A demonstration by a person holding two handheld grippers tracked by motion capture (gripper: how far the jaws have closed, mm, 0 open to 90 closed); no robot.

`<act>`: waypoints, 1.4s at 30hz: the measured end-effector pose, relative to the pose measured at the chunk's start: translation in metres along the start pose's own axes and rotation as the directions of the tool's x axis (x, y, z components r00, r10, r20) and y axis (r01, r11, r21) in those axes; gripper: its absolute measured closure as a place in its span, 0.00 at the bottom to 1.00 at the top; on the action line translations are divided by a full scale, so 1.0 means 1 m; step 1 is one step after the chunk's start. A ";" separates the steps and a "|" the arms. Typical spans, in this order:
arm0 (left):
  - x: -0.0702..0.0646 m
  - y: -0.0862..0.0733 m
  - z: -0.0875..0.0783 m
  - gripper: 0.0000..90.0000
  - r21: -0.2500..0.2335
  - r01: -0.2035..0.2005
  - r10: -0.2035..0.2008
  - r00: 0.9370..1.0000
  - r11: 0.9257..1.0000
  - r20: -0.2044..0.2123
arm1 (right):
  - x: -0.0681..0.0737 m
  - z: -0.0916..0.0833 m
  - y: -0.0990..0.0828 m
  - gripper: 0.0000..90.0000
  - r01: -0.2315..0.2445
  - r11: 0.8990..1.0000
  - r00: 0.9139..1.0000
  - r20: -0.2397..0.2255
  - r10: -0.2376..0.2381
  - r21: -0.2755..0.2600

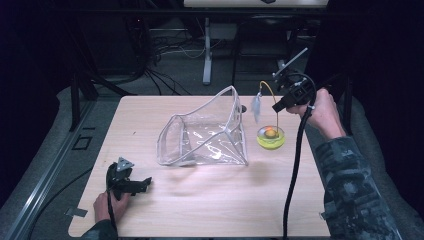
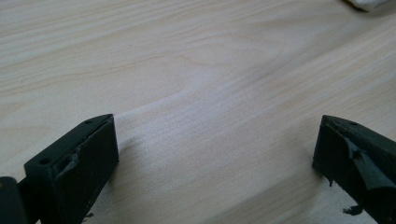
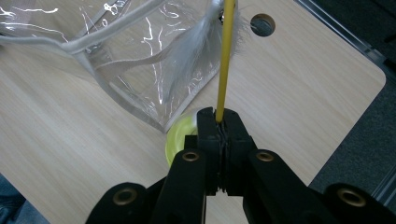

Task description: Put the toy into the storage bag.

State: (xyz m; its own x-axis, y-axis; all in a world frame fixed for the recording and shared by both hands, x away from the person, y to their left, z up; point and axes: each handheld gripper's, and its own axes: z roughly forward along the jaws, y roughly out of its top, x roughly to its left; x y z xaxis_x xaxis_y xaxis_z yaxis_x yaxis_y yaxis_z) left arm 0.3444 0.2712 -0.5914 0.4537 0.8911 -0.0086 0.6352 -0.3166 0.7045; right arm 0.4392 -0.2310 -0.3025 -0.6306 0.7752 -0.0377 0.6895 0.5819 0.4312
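We hold the right gripper (image 1: 276,107) clamped on the yellow wand (image 3: 224,60), which hangs above the green base (image 1: 270,137) at 3 o'clock of the clear bag (image 1: 205,132), its feather (image 1: 256,107) near the bag wall. The left gripper (image 1: 145,182) rests at 7 o'clock, jaws apart on nothing. Risks: the thin wand may slip or pivot in the pads; the feather may snag the bag rim; the light base may tip. We read no labels.
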 end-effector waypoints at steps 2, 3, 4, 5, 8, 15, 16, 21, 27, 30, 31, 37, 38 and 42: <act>0.000 0.000 0.000 0.00 0.000 0.000 0.000 1.000 1.000 0.000 | 0.002 -0.003 0.006 0.98 0.004 1.000 1.000 0.002 -0.004 0.000; 0.000 0.000 0.000 0.00 0.000 0.000 0.000 1.000 1.000 0.000 | 0.002 -0.003 0.006 0.98 0.004 1.000 1.000 0.002 -0.004 0.000; 0.000 0.000 0.000 0.00 0.000 -0.001 0.001 1.000 1.000 0.000 | 0.003 -0.004 0.008 0.98 0.006 1.000 1.000 0.005 -0.006 0.002; 0.000 0.000 0.000 0.00 -0.002 -0.004 0.004 1.000 1.000 -0.002 | 0.004 -0.005 0.010 0.98 0.006 1.000 1.000 0.007 -0.006 -0.001; 0.000 0.000 0.000 0.00 -0.002 -0.007 0.007 1.000 1.000 -0.002 | 0.005 -0.010 0.015 0.98 0.009 1.000 1.000 0.011 -0.009 -0.007; 0.001 0.000 0.001 0.00 -0.004 -0.007 0.007 1.000 1.000 -0.002 | 0.010 -0.022 0.027 0.98 0.019 1.000 1.000 0.025 -0.019 -0.009; 0.001 0.000 0.001 0.00 -0.004 -0.008 0.008 1.000 1.000 -0.002 | 0.010 -0.024 0.029 0.98 0.019 1.000 1.000 0.025 -0.019 -0.013; 0.001 0.000 0.001 0.00 -0.004 -0.007 0.007 1.000 1.000 -0.002 | 0.011 -0.033 0.035 0.98 0.023 1.000 0.999 0.038 -0.023 -0.010; 0.001 0.000 0.001 0.00 -0.003 -0.008 0.008 1.000 1.000 -0.002 | 0.014 -0.038 0.046 0.98 0.037 0.999 0.998 0.046 -0.038 0.016; 0.001 0.000 0.001 0.00 -0.004 -0.008 0.008 1.000 1.000 -0.002 | 0.015 -0.041 0.051 0.98 0.046 0.999 0.998 0.044 -0.047 0.023; 0.001 0.000 0.001 0.00 -0.003 -0.008 0.008 1.000 1.000 -0.001 | 0.016 -0.042 0.053 0.98 0.046 0.999 0.998 0.044 -0.047 0.018; 0.001 0.000 0.001 0.00 -0.004 -0.007 0.007 1.000 1.000 -0.002 | 0.019 -0.050 0.064 0.98 0.054 0.998 0.997 0.049 -0.055 0.016; 0.001 0.000 0.001 0.00 -0.004 -0.006 0.006 1.000 1.000 -0.002 | 0.021 -0.051 0.065 0.98 0.055 0.998 0.997 0.052 -0.055 0.011; 0.001 0.001 0.001 0.00 -0.003 -0.007 0.007 1.000 1.000 0.000 | 0.026 -0.059 0.073 0.98 0.066 0.998 0.995 0.068 -0.066 0.002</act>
State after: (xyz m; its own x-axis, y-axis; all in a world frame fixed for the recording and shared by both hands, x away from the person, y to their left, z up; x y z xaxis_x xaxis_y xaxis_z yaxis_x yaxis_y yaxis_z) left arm 0.3459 0.2715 -0.5917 0.4576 0.8891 -0.0037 0.6305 -0.3216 0.7064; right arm 0.4524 -0.1823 -0.2190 -0.6488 0.7502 -0.1274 0.6474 0.6322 0.4257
